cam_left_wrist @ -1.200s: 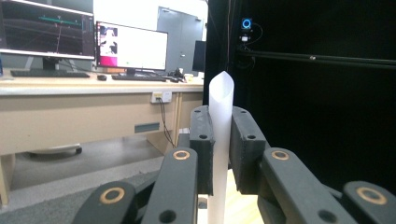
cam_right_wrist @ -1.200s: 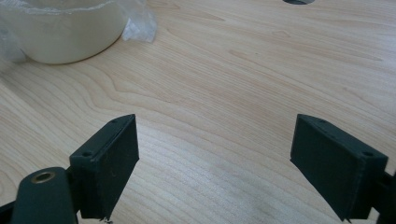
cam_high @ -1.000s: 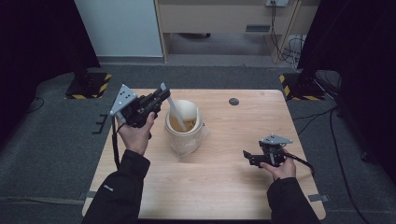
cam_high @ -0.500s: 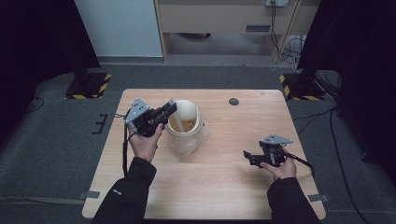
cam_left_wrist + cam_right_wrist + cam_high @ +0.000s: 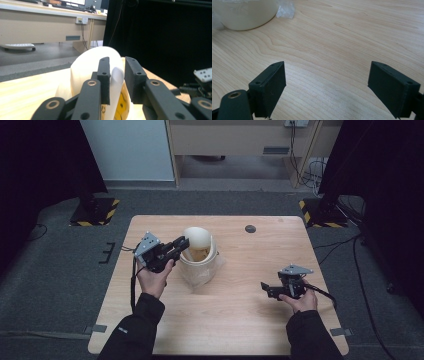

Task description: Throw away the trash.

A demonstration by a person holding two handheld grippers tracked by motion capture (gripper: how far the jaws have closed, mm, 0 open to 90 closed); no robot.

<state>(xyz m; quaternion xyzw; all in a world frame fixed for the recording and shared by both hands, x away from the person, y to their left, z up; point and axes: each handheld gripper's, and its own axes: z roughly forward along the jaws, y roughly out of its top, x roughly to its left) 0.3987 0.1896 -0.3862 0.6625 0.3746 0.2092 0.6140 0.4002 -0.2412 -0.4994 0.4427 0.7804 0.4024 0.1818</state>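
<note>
A cream pot (image 5: pixel 200 270) stands on the wooden table (image 5: pixel 240 320), left of centre. A white curved piece (image 5: pixel 197 236) leans in its mouth, over a yellowish inside. My left gripper (image 5: pixel 182 242) is at the pot's left rim. Its jaws have just been opening, and they now stand slightly apart with the thin edge of the white piece (image 5: pixel 85 67) between them. In the left gripper view the left gripper (image 5: pixel 117 67) shows a small gap beside that edge. My right gripper (image 5: pixel 264 287) rests low at the table's right, and the right gripper (image 5: pixel 328 85) is open wide over bare wood.
Crumpled clear plastic (image 5: pixel 285 11) lies at the foot of the pot (image 5: pixel 244 12). A small dark disc (image 5: pixel 250 228) sits near the table's far edge. Cables trail from both grippers. Dark curtains flank the table.
The left hand has come down, bringing the white piece from above the pot into its mouth. The right hand has kept still.
</note>
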